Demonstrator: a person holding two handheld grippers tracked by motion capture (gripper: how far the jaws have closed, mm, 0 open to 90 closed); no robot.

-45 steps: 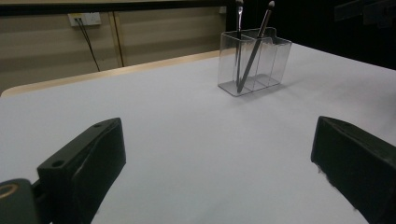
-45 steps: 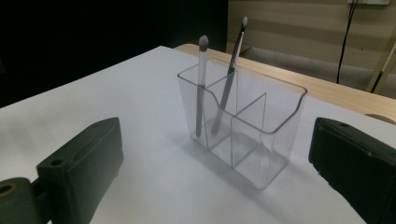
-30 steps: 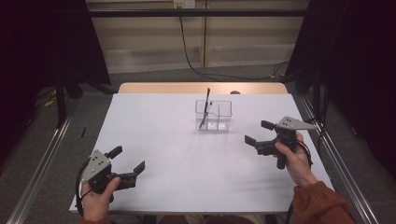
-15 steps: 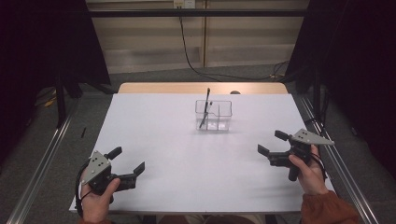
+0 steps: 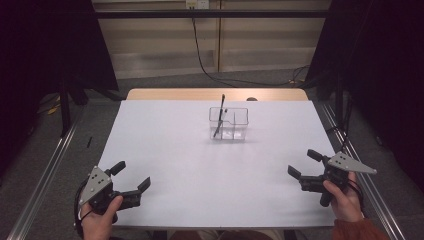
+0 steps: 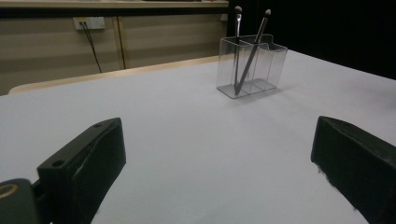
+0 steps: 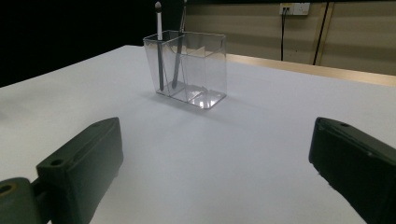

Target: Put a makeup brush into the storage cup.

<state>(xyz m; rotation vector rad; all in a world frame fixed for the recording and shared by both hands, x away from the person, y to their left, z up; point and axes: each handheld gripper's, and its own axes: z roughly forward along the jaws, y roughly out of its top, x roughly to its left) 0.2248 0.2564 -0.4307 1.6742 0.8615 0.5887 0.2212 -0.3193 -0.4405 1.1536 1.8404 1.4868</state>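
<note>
A clear holder (image 5: 229, 124) with two brushes (image 5: 219, 116) stands far centre on the white table (image 5: 170, 145); no writing is readable. The left gripper (image 5: 131, 181) and right gripper (image 5: 305, 166), both wide and empty, sit at the near corners, well apart from it

Light: dim room, dark beyond the white-topped desk (image 5: 200, 160).
Glare: on the clear plastic organiser (image 7: 189, 70).
Focus: near black tongs blurred.

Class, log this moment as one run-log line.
left tool: open, empty | right tool: open, empty | clear holder: two brushes inside, untouched
</note>
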